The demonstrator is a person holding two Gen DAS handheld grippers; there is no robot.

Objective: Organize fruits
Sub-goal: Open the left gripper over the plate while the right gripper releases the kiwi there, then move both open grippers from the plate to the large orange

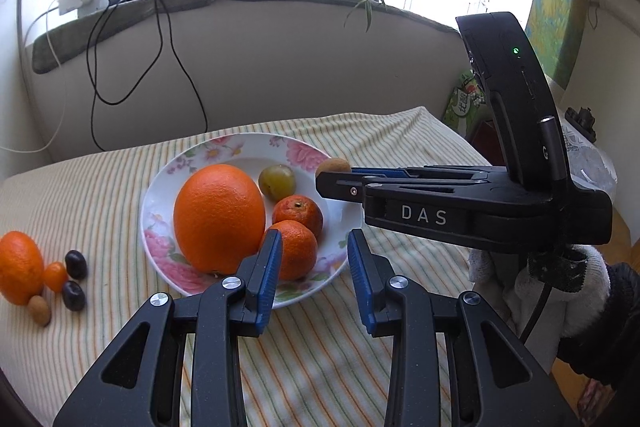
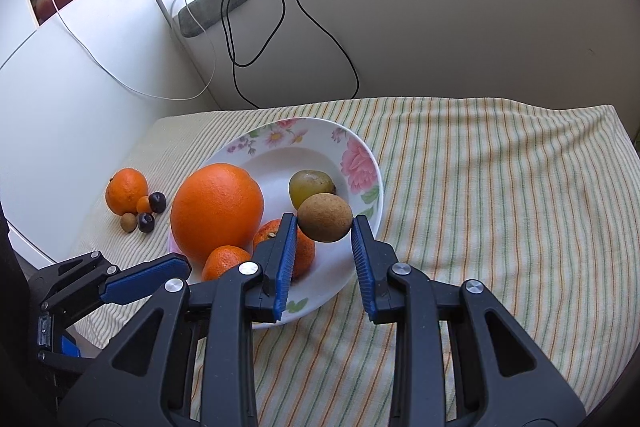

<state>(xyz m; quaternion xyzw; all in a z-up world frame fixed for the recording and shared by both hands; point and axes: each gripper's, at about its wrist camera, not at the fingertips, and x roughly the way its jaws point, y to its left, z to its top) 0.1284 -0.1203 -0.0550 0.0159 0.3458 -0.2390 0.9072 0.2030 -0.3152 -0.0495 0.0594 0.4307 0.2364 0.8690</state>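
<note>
My right gripper (image 2: 325, 223) pinches the brown fruit (image 2: 325, 217) above the plate (image 2: 362, 163) rim at three o'clock (left gripper (image 1: 315, 247) gapes, empty); I'd lower before releasing, clear of the green fruit (image 2: 310, 185)

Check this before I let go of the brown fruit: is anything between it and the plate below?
Nothing visible. The right gripper holds the small brown fruit above a bare patch of the floral plate, with the green fruit just behind and a tangerine beside.
</note>
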